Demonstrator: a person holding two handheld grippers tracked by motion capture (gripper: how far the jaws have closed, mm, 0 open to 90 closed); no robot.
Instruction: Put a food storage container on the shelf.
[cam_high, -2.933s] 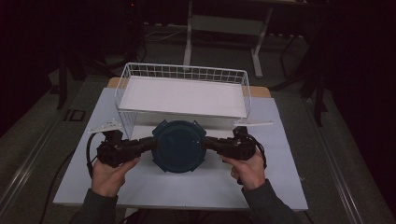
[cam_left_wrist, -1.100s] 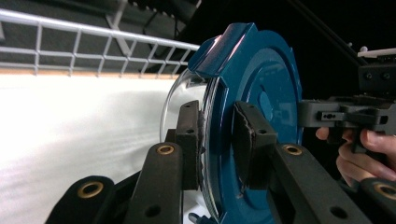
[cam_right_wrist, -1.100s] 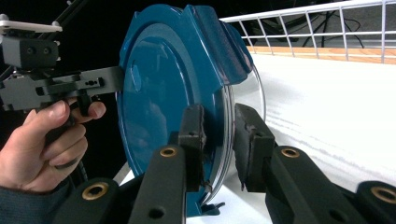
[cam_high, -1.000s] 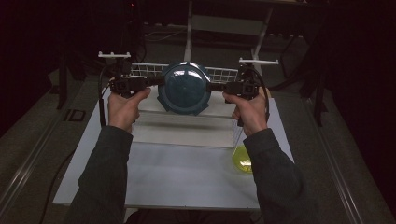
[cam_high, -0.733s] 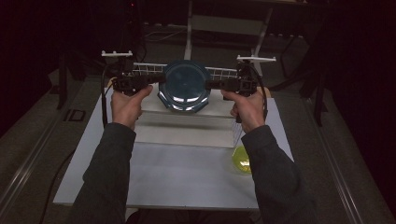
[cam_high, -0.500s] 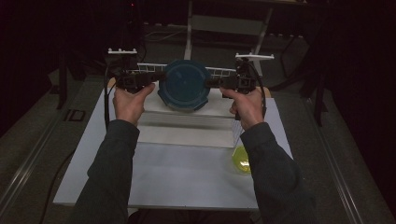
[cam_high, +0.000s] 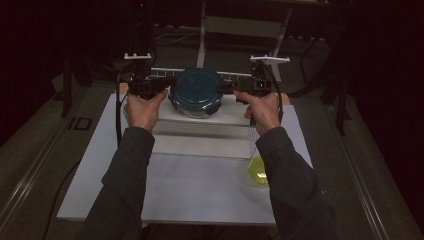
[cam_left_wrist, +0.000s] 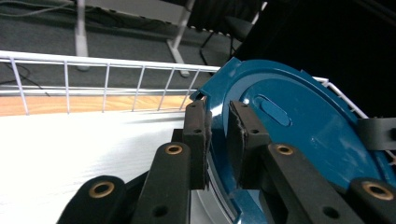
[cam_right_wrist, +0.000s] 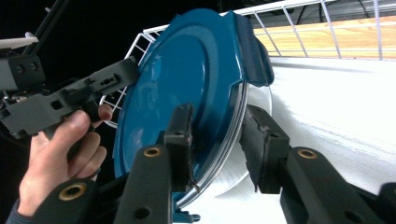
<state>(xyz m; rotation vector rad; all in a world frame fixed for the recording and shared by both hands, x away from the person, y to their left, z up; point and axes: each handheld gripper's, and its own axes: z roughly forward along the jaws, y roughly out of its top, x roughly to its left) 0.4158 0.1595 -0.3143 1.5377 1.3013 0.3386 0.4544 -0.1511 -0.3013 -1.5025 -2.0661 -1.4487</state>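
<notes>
Lowering blue-lidded container (cam_high: 196, 92) into wire basket (cam_high: 235, 76), upper centre of frame. My left gripper (cam_left_wrist: 217, 123) has just tightened on its rim; my right gripper (cam_right_wrist: 219, 135) has been opening, jaws loosely astride.

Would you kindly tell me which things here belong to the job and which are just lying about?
In the job:
- blue-lidded container
- white wire basket
- left gripper
- right gripper

Lying about:
- yellow bowl
- white table
</notes>
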